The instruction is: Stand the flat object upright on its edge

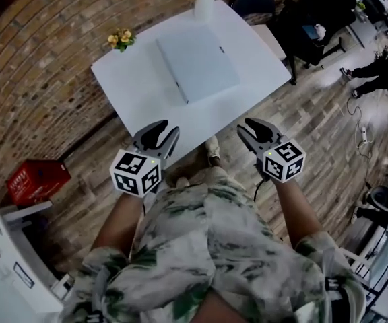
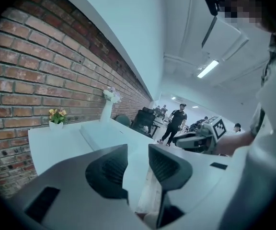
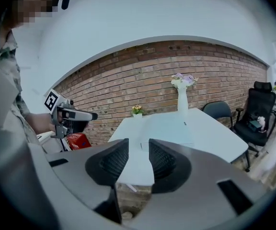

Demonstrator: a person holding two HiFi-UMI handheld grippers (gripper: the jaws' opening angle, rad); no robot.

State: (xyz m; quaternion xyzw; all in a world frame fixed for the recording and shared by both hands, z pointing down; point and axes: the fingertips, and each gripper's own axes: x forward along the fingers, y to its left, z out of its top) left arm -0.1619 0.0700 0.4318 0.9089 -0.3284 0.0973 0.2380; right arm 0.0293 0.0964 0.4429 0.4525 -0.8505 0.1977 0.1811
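Both grippers are being held just short of the table, by its near edge. The left gripper and right gripper are each being kept with fingers apart and nothing between them, probably ready for one side each. The flat object is lying flat mid-table, well beyond them. The vase is being cut off at the top, and the object's thickness isn't being shown clearly.

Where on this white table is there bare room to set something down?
Bare tabletop lies left of the flat object, in front of the small flower pot, and along the near edge. A narrower strip runs along its right side. The far edge by the white vase is tightest.
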